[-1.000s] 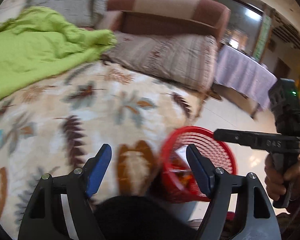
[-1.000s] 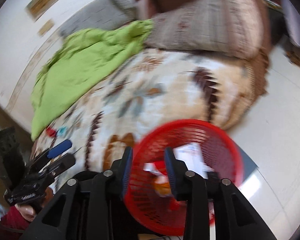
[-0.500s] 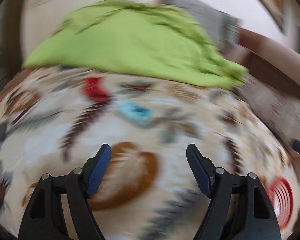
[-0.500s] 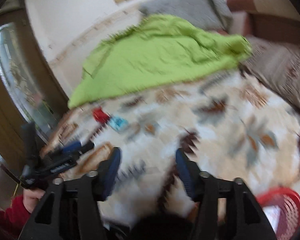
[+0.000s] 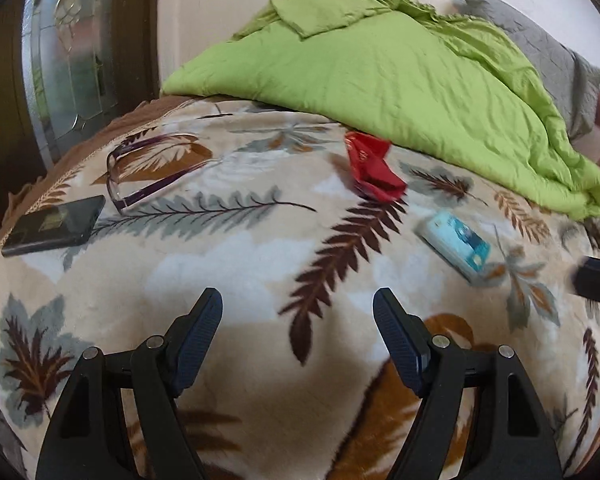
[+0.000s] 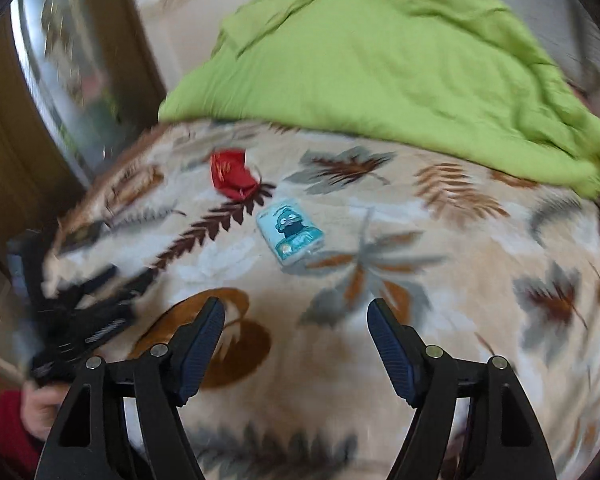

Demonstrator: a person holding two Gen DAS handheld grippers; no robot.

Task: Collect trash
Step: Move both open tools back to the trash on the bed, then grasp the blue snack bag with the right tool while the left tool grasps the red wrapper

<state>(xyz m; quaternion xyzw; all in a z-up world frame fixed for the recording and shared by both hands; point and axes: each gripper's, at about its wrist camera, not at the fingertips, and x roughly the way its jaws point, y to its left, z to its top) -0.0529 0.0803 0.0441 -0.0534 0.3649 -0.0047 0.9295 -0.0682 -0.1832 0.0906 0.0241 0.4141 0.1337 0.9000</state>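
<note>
Both claws are hovering over a bed covered by a leaf-patterned blanket [image 5: 236, 264]. The left claw [image 5: 298, 336] is standing wide open with nothing between its jaws. The right claw [image 6: 296, 332] is opening, also empty. A crumpled red wrapper [image 5: 374, 168] is lying near the edge of a green quilt [image 5: 380, 60], and a light blue packet [image 6: 290, 236] is resting just beside it. Glasses [image 5: 140, 172] and a phone [image 5: 54, 226] are sitting apart, toward the left claw's left.

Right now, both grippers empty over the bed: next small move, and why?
Probably ease the right gripper, jaws opening with nothing between them, forward and down to straddle the light blue packet. It lies flat just ahead on the blanket; the red wrapper sits farther off.
</note>
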